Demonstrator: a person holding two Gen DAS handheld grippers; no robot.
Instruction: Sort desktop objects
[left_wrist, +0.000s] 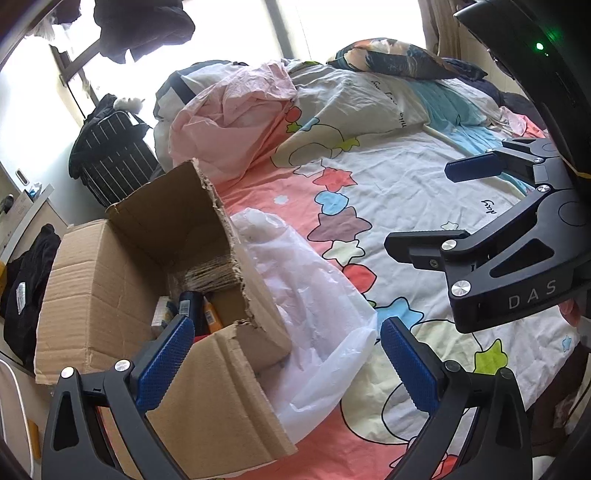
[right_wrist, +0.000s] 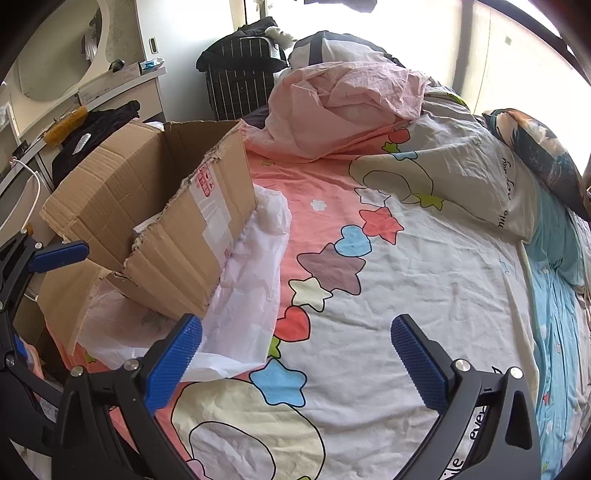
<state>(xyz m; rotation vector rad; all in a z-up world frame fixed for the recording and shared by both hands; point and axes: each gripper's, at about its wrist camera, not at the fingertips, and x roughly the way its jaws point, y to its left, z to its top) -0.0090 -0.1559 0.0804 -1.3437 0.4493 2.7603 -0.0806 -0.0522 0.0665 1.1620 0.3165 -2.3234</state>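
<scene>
Two grippers, left gripper and right gripper, hover with jaws released and empty above the bed, the cardboard box of sorted items beyond the left jaws, best approached from directly above.

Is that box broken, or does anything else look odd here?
Yes. The cardboard box on the bed has a ragged, torn side wall, and a crumpled white plastic bag lies against it.

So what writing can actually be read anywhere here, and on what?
"DAS": right gripper body.
"day", upside down: bedsheet.
"ile" and "eve": strip beside the right gripper.
Red and white label on the box: too blurred.
Bottle labels inside the box: too small.
</scene>
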